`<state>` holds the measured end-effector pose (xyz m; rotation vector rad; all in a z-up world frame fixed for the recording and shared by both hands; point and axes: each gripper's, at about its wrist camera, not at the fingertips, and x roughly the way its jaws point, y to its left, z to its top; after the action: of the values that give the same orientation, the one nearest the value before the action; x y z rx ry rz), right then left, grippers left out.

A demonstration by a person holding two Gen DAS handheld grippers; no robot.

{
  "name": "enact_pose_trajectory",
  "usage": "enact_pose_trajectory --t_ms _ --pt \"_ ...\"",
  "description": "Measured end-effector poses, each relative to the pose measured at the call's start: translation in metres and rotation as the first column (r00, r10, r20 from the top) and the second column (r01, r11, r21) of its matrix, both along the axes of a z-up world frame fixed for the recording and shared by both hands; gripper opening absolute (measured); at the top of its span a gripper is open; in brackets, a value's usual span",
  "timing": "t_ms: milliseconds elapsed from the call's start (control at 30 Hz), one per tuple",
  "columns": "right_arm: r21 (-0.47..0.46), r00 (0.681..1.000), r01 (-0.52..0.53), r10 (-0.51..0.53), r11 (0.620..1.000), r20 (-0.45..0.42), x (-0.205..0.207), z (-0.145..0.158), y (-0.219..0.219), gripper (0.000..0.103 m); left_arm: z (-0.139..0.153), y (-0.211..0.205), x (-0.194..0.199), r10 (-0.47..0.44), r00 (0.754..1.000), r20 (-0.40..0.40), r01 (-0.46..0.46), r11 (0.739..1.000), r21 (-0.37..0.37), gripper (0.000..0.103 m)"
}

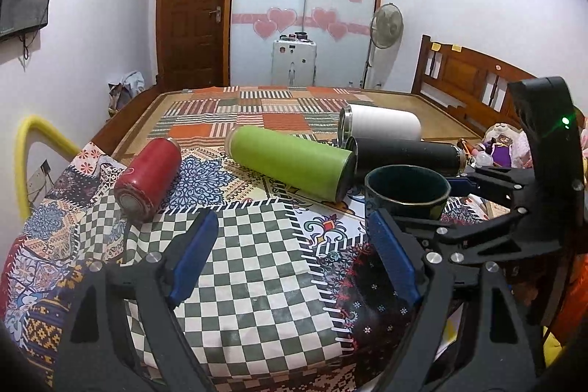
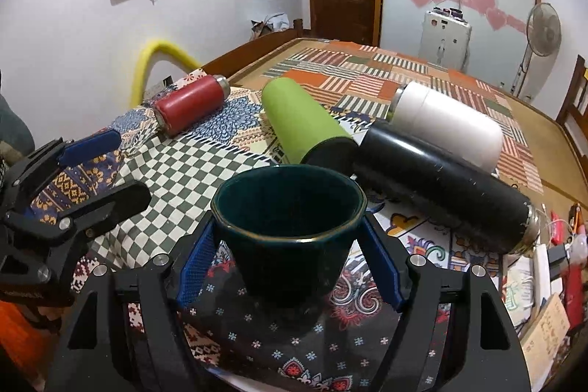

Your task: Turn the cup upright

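Near edge of the patchwork-quilted table [image 1: 257, 281] has open checkered space on the left. The dark green ceramic cup [image 2: 290, 230] stands upright near-right, with four steel flasks lying just behind. Right gripper [image 2: 290, 259] pads look pressed against its sides; left gripper [image 1: 290, 256] hangs wide open, holding nothing.

Dark teal(?) cup [image 2: 290, 230]; red [image 1: 149, 179], green [image 1: 294, 162], blk [image 1: 408, 153], white flasks [image 1: 382, 122].
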<state>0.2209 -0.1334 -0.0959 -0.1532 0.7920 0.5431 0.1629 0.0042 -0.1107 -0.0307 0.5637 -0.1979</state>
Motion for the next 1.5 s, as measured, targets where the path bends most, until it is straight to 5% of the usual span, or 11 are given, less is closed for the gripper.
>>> enact_pose_trajectory --t_ms 600,867,1233,1500 --pt "-0.031 0.996 0.021 -0.018 0.999 0.088 -0.033 -0.004 -0.002 0.073 0.013 -0.012 -0.022 -0.01 0.999 0.042 0.01 1.0 0.007 0.09" --pt "0.041 0.978 0.058 -0.065 0.997 0.196 -0.07 0.036 -0.024 0.075 0.046 -0.019 -0.06 -0.003 0.992 0.129 0.004 1.0 -0.003 0.09" --pt "0.195 0.877 0.172 -0.24 0.966 0.417 -0.151 0.108 -0.053 0.078 0.1 -0.038 -0.139 0.037 0.948 0.315 -0.031 0.999 -0.022 0.09" --pt "0.274 0.812 0.204 -0.319 0.94 0.489 -0.195 0.125 -0.066 0.087 0.118 -0.048 -0.183 0.076 0.911 0.406 -0.071 0.997 -0.028 0.097"
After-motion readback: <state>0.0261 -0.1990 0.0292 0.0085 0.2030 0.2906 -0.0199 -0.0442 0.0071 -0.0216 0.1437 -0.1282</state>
